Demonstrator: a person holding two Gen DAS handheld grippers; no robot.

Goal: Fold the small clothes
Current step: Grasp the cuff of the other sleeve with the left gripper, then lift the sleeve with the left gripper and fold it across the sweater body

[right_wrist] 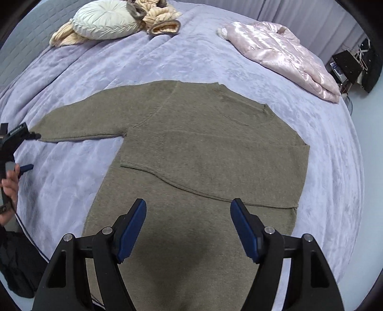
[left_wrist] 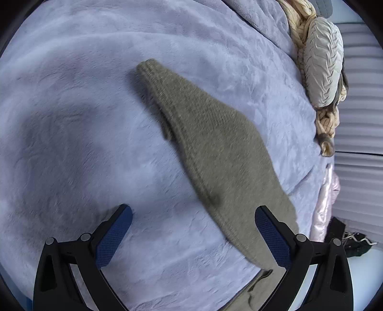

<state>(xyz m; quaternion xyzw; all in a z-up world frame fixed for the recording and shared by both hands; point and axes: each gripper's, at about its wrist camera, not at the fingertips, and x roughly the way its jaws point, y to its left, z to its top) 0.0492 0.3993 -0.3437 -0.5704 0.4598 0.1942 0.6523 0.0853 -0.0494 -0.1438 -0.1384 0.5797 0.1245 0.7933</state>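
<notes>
An olive knit sweater [right_wrist: 215, 148] lies flat on the lavender bedspread [right_wrist: 95, 71]. Its right sleeve is folded across the chest; its left sleeve [right_wrist: 79, 122] stretches out to the left. In the left wrist view that sleeve [left_wrist: 210, 153] runs diagonally from the cuff at upper middle to the lower right. My left gripper [left_wrist: 191, 229] is open above the blanket, the sleeve passing by its right finger. It also shows in the right wrist view [right_wrist: 26, 148], at the sleeve's cuff. My right gripper [right_wrist: 189, 227] is open, hovering over the sweater's lower body.
A shiny pink puffer jacket [right_wrist: 282, 55] lies at the bed's far right. A round pleated cushion [right_wrist: 105, 21] and a cream knitted throw [right_wrist: 160, 16] sit at the head of the bed. A dark stand [right_wrist: 352, 64] is beyond the bed's right edge.
</notes>
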